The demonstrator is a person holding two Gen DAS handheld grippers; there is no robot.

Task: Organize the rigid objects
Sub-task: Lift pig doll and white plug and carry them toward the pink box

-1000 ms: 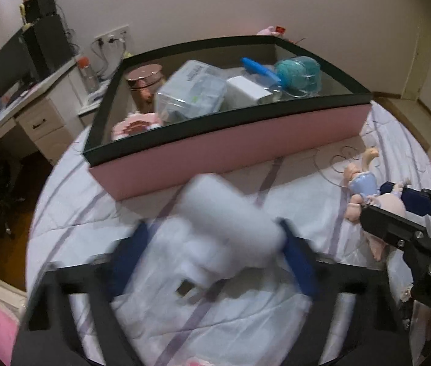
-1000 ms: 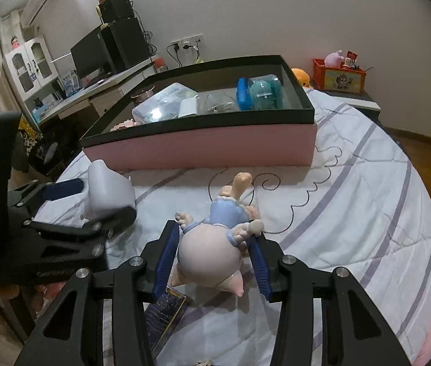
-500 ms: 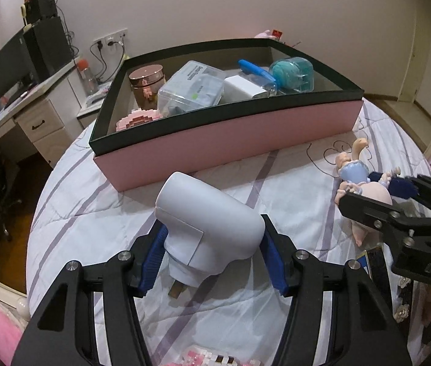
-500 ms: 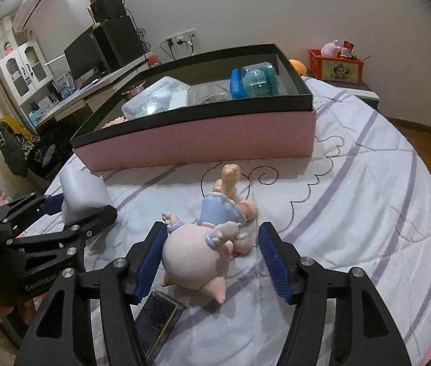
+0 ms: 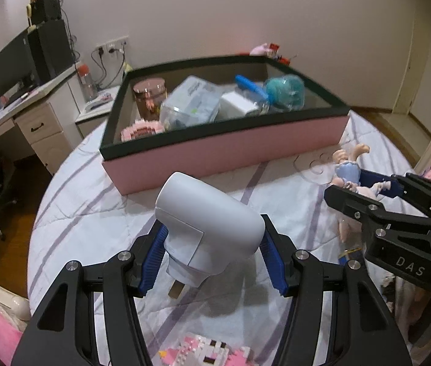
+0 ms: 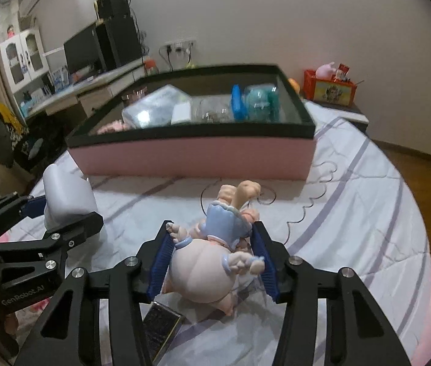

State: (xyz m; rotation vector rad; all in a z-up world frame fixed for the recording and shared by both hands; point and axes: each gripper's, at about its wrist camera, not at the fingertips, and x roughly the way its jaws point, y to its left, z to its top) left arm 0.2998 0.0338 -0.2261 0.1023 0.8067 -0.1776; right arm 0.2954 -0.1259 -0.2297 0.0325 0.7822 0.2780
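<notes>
A white plug adapter (image 5: 209, 222) hangs above the striped bedsheet, and my left gripper (image 5: 212, 225) is shut on it, blue pads on both sides. The right wrist view shows the same adapter (image 6: 66, 195) in the left gripper (image 6: 63, 213) at the left. A pink doll in a blue dress (image 6: 209, 259) lies head toward me, legs up, between the pads of my right gripper (image 6: 212, 228). Its jaws are closing and both pads touch the doll. The left wrist view has the doll (image 5: 348, 170) and right gripper (image 5: 349, 183) at the right. A pink box with a black rim (image 5: 224, 155) stands beyond both.
The box holds a copper jar (image 5: 149, 97), a clear plastic tub (image 5: 191, 103), a teal item (image 5: 285, 91) and more. A pink block model (image 5: 206, 350) lies under the left gripper. A dark small box (image 6: 160, 326) lies by the doll. A desk with a monitor (image 5: 11, 67) stands left.
The left gripper has lifted the adapter slightly and steadied. The right jaws opened wider around the doll, then came back in against it; the doll now sits more upright between the pads.
</notes>
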